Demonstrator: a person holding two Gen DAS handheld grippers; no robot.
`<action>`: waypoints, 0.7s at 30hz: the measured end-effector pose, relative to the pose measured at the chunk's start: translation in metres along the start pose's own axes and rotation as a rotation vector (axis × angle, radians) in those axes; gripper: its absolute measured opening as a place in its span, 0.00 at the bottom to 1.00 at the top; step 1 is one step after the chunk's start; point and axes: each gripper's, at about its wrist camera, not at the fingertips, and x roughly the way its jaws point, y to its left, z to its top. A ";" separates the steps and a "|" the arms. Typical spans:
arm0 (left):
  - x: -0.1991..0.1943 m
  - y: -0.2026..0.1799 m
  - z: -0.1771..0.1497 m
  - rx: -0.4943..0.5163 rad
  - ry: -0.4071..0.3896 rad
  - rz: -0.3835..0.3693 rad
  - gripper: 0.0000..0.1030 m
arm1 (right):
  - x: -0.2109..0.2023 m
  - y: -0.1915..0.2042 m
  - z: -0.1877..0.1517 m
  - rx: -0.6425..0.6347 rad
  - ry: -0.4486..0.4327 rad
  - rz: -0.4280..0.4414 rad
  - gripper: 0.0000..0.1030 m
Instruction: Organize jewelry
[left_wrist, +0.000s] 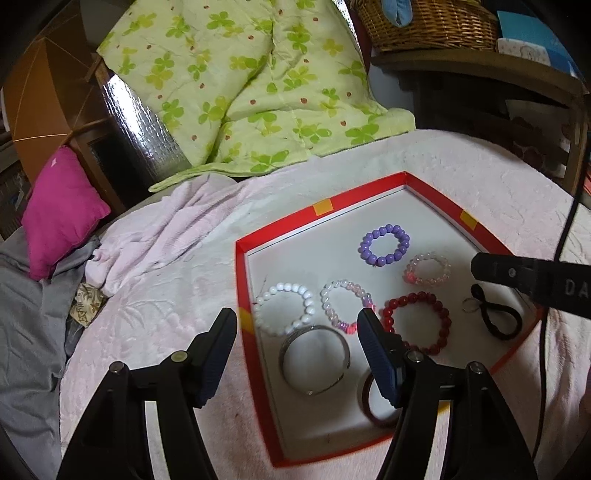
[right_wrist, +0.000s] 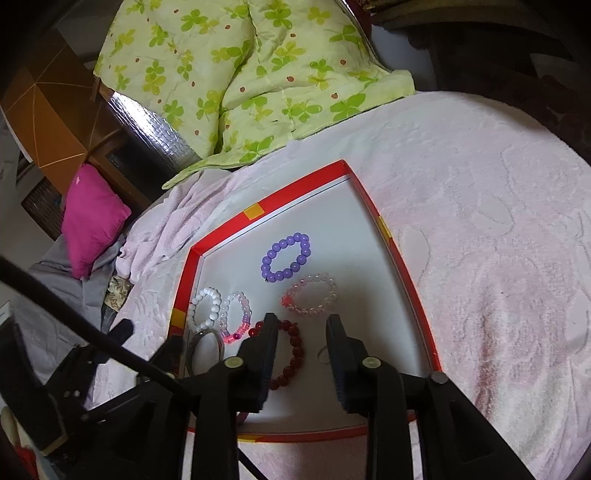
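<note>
Both grippers, left (left_wrist: 297, 325) and right (right_wrist: 301, 325), hover over the red tray (left_wrist: 258, 369) with fingers spread, holding nothing. Inside the tray lie a silver bangle (left_wrist: 314, 360), red (left_wrist: 417, 321), white (left_wrist: 284, 308) and purple (left_wrist: 384, 244) bead bracelets, and a black hair tie (left_wrist: 498, 317) at its right edge.

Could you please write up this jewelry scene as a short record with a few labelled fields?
Container: red-rimmed tray with a white floor, on a pink blanket
Beaded bracelets in tray: purple bracelet, white bracelet, dark red bracelet, clear pink bracelet, pink-and-white bracelet
Other items in tray: silver bangle, black hair tie
Left gripper: open, above the silver bangle, holding nothing
Right gripper: open, over the dark red bracelet, holding nothing
</note>
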 end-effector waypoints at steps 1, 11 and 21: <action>-0.004 0.001 -0.003 -0.001 -0.002 0.000 0.67 | -0.003 0.001 -0.001 -0.010 -0.009 -0.012 0.36; -0.034 0.015 -0.027 -0.050 -0.010 0.011 0.76 | -0.023 0.023 -0.013 -0.132 -0.055 -0.068 0.39; -0.067 0.033 -0.057 -0.113 -0.021 0.031 0.76 | -0.052 0.044 -0.035 -0.240 -0.112 -0.097 0.51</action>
